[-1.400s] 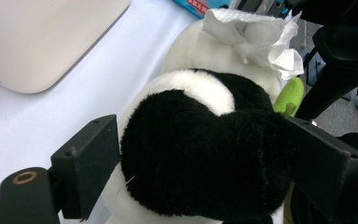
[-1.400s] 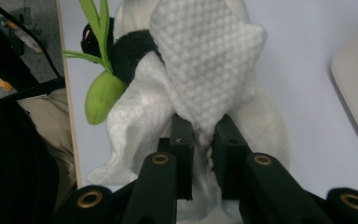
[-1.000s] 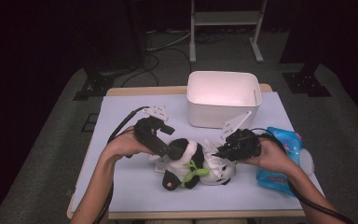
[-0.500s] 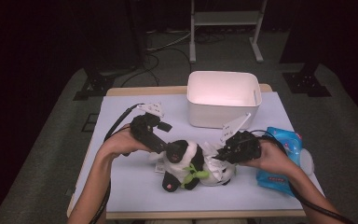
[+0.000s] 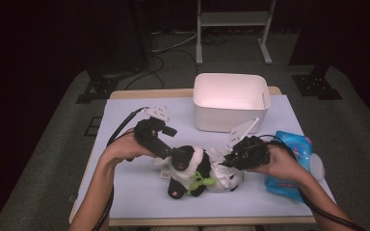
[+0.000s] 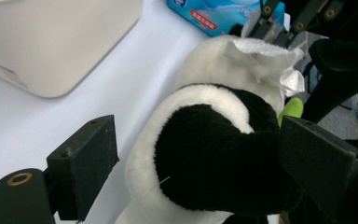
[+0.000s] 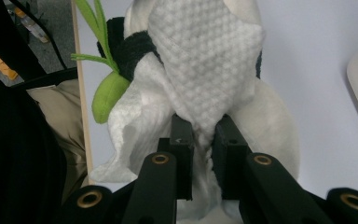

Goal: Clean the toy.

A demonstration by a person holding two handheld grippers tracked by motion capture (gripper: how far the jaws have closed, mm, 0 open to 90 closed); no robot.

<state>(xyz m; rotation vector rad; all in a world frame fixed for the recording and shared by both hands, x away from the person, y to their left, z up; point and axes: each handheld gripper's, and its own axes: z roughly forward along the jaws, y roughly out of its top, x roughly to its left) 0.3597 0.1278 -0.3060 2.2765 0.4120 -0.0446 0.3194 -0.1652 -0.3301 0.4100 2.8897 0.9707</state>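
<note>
**Plush wipe-down: 2 grippers engaged on soft toy**

From my remote station I log the items largest first. The table (image 5: pixel 139 192) carries a pale sheet; at 12 o'clock on it stands the white bin (image 5: pixel 231 102). At the centre, toward 6 o'clock, lies the panda plush (image 5: pixel 189 169), black and white with a green leafy sprig at its middle. At 3 o'clock rests the blue wipes pack (image 5: pixel 289 166).

Handling judgement: the plush looks light, soft and compressible, not fragile, and it will likely slide on the sheet unless braced. I would hold it at the head or a limb, where the stuffing gives the pads purchase.

The left gripper (image 6: pixel 196 172) is spread around the plush's black-and-white head; its right pad touches the fur, its left pad stands apart, so I read no firm clamp.

The right gripper (image 7: pixel 200 135) is pressed nearly together, pinching a white textured wipe (image 7: pixel 205 56) draped over the plush's pale body. The wipe is thin, limp and easily torn; I would grip it at a gathered fold, as it is now.
</note>
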